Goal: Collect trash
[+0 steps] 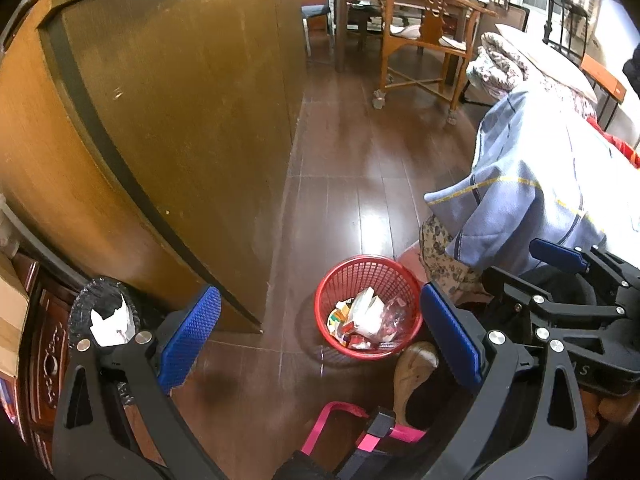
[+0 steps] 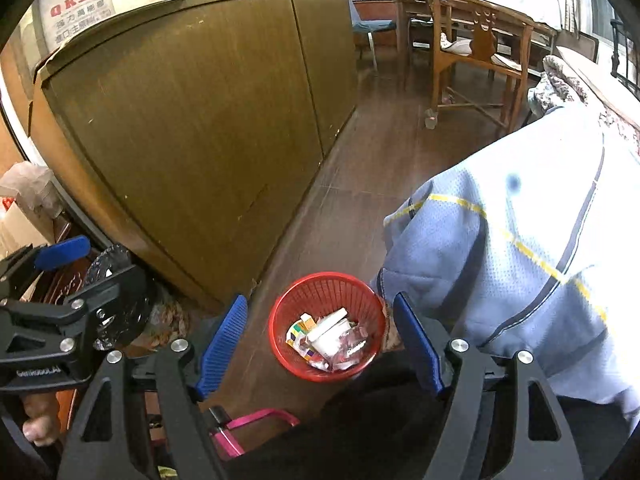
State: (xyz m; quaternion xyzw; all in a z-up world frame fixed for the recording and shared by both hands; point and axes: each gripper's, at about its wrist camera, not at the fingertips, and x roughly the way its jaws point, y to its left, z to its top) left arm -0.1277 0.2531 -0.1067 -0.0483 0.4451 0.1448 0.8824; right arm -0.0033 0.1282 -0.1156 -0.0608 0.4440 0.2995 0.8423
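Note:
A red mesh basket (image 1: 368,261) stands on the dark wooden floor, between a brown cabinet and a bed. Inside it lies trash: white wrappers (image 1: 366,312), clear plastic and small coloured cartons. My left gripper (image 1: 320,336) hangs above and in front of the basket, with its blue pads wide apart and nothing between them. In the right wrist view the same basket (image 2: 326,277) holds a white tube (image 2: 330,330). My right gripper (image 2: 322,345) is open above it, and its blue pads (image 2: 224,344) are empty. At the left a black bin (image 1: 100,292) holds crumpled white paper (image 1: 112,322).
The tall brown cabinet (image 1: 180,120) walls off the left. The bed, under a light blue cover (image 1: 540,184), crowds the right. A wooden chair (image 1: 424,36) and a table stand at the back. A pink strap (image 1: 340,410) lies on the floor near me.

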